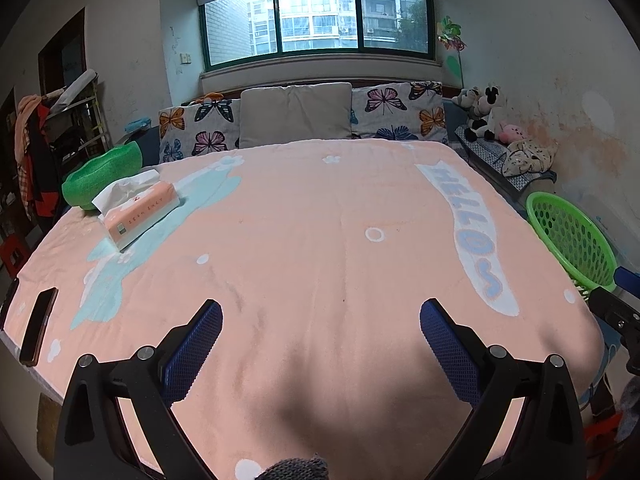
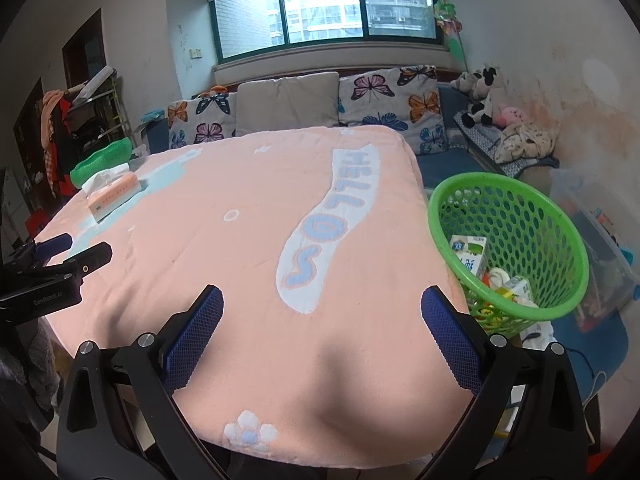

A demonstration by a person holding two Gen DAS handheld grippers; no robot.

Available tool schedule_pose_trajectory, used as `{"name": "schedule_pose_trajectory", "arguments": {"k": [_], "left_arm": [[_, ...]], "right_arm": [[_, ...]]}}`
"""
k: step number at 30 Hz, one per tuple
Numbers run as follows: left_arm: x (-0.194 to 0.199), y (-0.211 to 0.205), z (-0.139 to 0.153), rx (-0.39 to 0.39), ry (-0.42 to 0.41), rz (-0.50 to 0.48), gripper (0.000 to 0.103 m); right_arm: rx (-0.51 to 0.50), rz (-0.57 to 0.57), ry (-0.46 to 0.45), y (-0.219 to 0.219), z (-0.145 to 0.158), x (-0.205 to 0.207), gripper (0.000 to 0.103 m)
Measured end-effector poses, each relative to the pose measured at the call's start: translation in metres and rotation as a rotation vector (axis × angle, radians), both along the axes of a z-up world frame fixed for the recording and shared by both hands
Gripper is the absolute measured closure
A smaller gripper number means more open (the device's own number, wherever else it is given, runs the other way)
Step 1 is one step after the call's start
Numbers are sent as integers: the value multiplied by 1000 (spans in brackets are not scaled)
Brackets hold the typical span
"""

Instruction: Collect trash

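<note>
From the left wrist cam, the left gripper (image 1: 320, 336) hangs over the near edge of the pink blanket (image 1: 320, 240) with its jaws spread wide and nothing between them. The blanket looks bare of trash from here: all I can spot on it is a tissue box (image 1: 140, 212) far off on the left, next to a green bowl (image 1: 102, 178), and a phone (image 1: 38, 326) lying flat at the near left edge. None of that reads as rubbish to me. The green basket (image 1: 572, 240) pokes in off the right side of the bed. Over on the right wrist cam, the right gripper (image 2: 322, 336) is also wide open and holding nothing, parked over the near right corner of the blanket. The basket (image 2: 508, 312) sits just beside that corner, lower than the bed top, and it's got stuff in it: a milk carton (image 2: 470, 258) standing inside, plus a few smaller bits I can't make out. The left gripper shows at the left edge of this view too. My read is we're at or near the end, trash binned and both claws free. Next move would be a scan for leftovers; if there's nothing, just back off.
</note>
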State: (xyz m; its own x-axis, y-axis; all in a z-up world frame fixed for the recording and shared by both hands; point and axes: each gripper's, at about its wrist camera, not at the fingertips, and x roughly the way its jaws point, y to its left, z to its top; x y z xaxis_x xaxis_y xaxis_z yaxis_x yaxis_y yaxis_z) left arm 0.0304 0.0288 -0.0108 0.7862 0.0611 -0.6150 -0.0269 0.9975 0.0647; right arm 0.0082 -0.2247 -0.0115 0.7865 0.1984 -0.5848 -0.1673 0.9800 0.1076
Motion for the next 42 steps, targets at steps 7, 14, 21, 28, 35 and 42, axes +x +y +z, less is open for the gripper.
{"name": "schedule_pose_trajectory", "arguments": {"k": [7, 14, 21, 28, 35, 42], "left_arm": [[-1, -3, -3, 7, 9, 1, 7], [0, -6, -5, 9, 14, 1, 7], [-1, -5, -5, 10, 7, 6, 7], [-1, -4, -4, 11, 10, 9, 7], [-1, -3, -3, 10, 9, 8, 7], [-1, -3, -3, 18, -4, 13, 7]], "right_arm": [[-25, 1, -1, 3, -3, 1, 4], [-27, 0, -9, 3, -2, 1, 4], [-25, 8, -6, 4, -3, 3, 4], [-22, 11, -1, 5, -4, 3, 4], [-19, 14, 2, 5, -4, 4, 4], [-17, 18, 4, 7, -5, 5, 4]]}}
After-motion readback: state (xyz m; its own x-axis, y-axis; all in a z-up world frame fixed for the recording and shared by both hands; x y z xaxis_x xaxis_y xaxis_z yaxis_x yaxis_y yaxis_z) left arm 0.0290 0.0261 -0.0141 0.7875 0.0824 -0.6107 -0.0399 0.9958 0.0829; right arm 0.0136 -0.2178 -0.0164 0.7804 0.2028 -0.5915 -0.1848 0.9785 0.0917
